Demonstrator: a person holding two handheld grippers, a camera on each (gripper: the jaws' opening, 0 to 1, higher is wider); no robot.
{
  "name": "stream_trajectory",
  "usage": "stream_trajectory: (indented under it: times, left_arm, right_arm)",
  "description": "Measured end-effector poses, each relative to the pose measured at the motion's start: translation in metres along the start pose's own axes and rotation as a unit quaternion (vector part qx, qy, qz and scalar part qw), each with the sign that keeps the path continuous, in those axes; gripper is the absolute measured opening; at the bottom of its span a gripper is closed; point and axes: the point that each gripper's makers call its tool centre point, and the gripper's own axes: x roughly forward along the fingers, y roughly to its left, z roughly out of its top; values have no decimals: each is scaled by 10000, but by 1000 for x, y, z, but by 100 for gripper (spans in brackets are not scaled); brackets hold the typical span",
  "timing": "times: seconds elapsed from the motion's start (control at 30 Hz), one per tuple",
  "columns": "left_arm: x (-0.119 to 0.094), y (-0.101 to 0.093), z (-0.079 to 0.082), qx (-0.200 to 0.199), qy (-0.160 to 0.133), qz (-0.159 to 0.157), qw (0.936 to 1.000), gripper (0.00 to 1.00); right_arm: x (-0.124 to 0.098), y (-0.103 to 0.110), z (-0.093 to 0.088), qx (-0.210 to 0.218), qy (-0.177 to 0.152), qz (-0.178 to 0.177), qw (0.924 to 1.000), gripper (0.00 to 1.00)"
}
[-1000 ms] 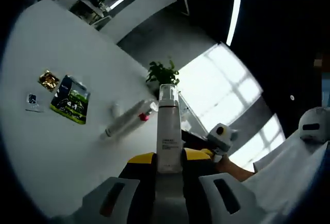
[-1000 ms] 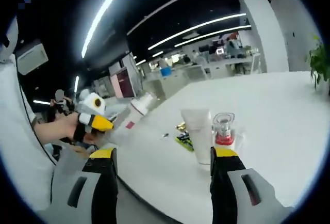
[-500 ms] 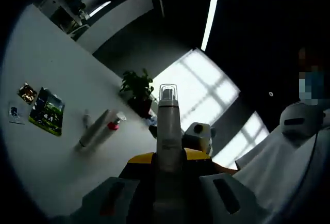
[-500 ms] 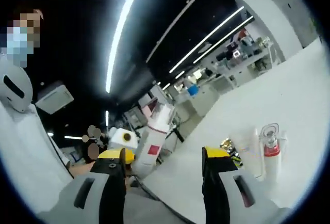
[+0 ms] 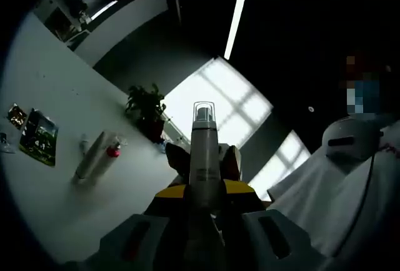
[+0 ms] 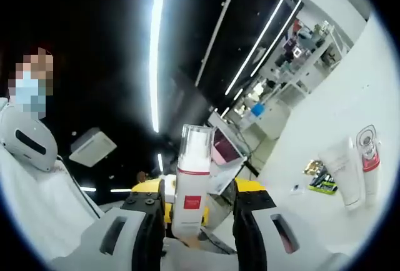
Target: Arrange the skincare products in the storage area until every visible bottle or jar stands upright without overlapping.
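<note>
1. A pump bottle [image 5: 204,162] is clamped upright in the left tongs [image 5: 205,203], raised off the counter [image 5: 44,190].
2. The bottle [image 6: 190,183] is flanked by the right tongs [image 6: 195,211]; contact cannot be told.
3. A tube [image 5: 94,158] lies on the counter.

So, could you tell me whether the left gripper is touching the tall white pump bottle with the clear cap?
Touching: in the left gripper view, the left gripper has its jaws closed on the base of the tall white pump bottle, no gap showing.

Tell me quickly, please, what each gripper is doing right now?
Left gripper: shut on the pump bottle.
Right gripper: jaws either side of the same bottle; grip cannot be told.
</note>
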Motion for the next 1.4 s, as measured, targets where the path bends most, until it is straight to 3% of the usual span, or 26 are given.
stream_trajectory:
  times: [0.33, 0.43, 0.73, 0.8, 0.9, 0.97, 1.0, 1.13, 1.27, 1.4]
  left_arm:
    - [3, -8, -2, -18, 14, -159, 9999, 16]
    - [3, -6, -2, -47, 27, -110, 9999, 16]
    - [1, -7, 2, 21, -77, -118, 9999, 16]
    - [0, -3, 7, 105, -153, 91, 9998, 17]
    - [0, 6, 8, 726, 60, 661, 9951, 19]
    - [0, 14, 5, 1115, 384, 1133, 9865, 21]
    - [0, 18, 5, 1425, 548, 1369, 9787, 21]
    - [1, 23, 15, 2050, 586, 1931, 9577, 22]
    - [-4, 31, 23, 2821, 738, 2557, 9217, 24]
    - [-3, 32, 26, 3205, 859, 2888, 8981, 23]
  right_arm:
    - [-1, 5, 1, 140, -64, 105, 9998, 30]
    - [0, 11, 1, 179, -73, 245, 9995, 21]
    - [1, 15, 4, 90, -158, 96, 9998, 19]
    - [1, 11, 6, 53, -160, -59, 9998, 19]
    - [4, 4, 4, -198, 41, -380, 9991, 19]
    - [7, 3, 3, -275, 166, -485, 9983, 19]
    - [9, 3, 4, -372, 209, -543, 9976, 19]
    - [12, -5, 8, -750, 358, -971, 9918, 18]
    - [13, -9, 10, -1194, 557, -1340, 9822, 18]
    - [17, -11, 10, -1336, 569, -1618, 9761, 18]
